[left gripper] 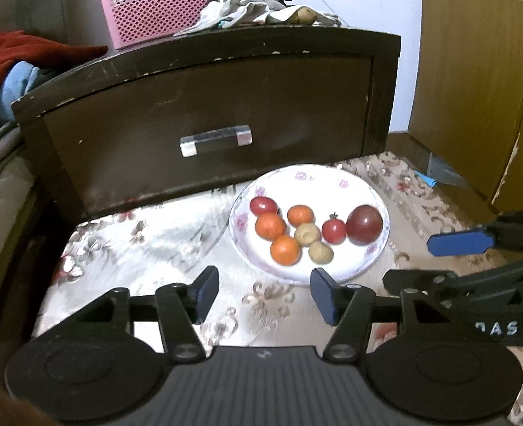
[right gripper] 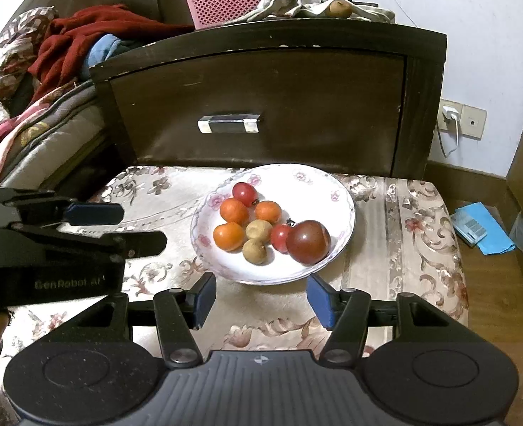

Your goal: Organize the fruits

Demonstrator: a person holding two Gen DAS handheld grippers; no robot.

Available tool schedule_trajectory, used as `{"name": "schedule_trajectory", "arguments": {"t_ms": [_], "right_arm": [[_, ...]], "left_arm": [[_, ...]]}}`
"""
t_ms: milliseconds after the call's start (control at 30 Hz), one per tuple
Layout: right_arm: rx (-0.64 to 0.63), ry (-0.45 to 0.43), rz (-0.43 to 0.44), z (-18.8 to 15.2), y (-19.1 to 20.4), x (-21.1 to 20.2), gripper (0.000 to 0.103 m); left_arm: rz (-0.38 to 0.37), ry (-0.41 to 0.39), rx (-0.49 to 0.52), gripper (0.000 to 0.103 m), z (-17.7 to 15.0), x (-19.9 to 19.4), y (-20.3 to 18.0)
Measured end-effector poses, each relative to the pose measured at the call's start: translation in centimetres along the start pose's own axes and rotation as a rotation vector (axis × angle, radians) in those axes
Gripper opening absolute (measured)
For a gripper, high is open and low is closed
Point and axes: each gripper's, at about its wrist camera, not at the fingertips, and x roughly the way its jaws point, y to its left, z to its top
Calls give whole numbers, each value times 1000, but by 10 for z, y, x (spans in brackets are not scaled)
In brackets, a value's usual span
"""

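Ahead of both claws, a plate (right gripper: 343,191) on the stool holds all the fruit (right gripper: 252,225) — clustered, touching. Left claw (left gripper: 264,293) and right claw (right gripper: 261,296) stand spread and empty, just short of the rim — judged poised for picking.

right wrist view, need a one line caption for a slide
Open right gripper poised before a floral plate of oranges, tomatoes and small brown fruits, left gripper open alongside.
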Motion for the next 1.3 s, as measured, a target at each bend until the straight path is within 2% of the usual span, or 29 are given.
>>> {"name": "schedule_trajectory", "arguments": {"t_ms": [167, 533, 833, 1067, 1300], "right_arm": [[1, 3, 0, -7, 5, -9, 55], [9, 16, 6, -20, 14, -23, 55], [14, 28, 9, -31, 21, -36, 56], [-5, 42, 13, -41, 31, -44, 56], [-8, 50, 9, -51, 36, -50, 57]], "left_arm": [[25, 12, -2, 69, -11, -8, 1], [79, 12, -12, 90, -30, -25, -1], [115, 26, -4, 100, -48, -37, -8], [120, 51, -52, 103, -62, -44, -7], [134, 68, -59, 103, -72, -50, -10]]}}
